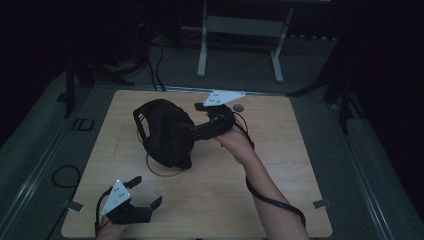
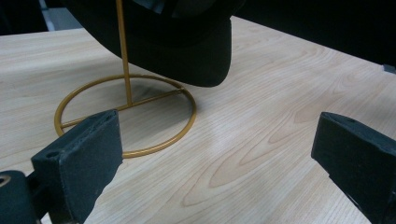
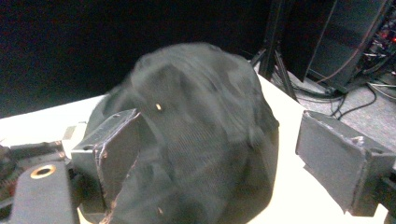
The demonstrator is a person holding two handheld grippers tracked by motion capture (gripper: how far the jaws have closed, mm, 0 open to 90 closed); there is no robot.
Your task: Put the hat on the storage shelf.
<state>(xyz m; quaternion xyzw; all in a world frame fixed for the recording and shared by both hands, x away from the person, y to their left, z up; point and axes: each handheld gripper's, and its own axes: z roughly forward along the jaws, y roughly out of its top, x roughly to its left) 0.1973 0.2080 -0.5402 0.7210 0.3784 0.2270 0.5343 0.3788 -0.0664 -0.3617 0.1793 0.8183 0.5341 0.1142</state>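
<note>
Cap (image 1: 165, 132) over stand (image 2: 126, 112), blurred.

Black cap (image 1: 165, 132) on gold stand (image 2: 125, 100) — mid-table.

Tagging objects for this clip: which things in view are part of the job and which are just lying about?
In the job:
- black fabric cap
- gold wire stand with ring base
- right gripper, jaws open around the cap
- left gripper, jaws open, idle

Lying about:
- small grey disc on the wooden table
- white metal frame on the floor

Dim, underexposed; slight motion blur
</note>
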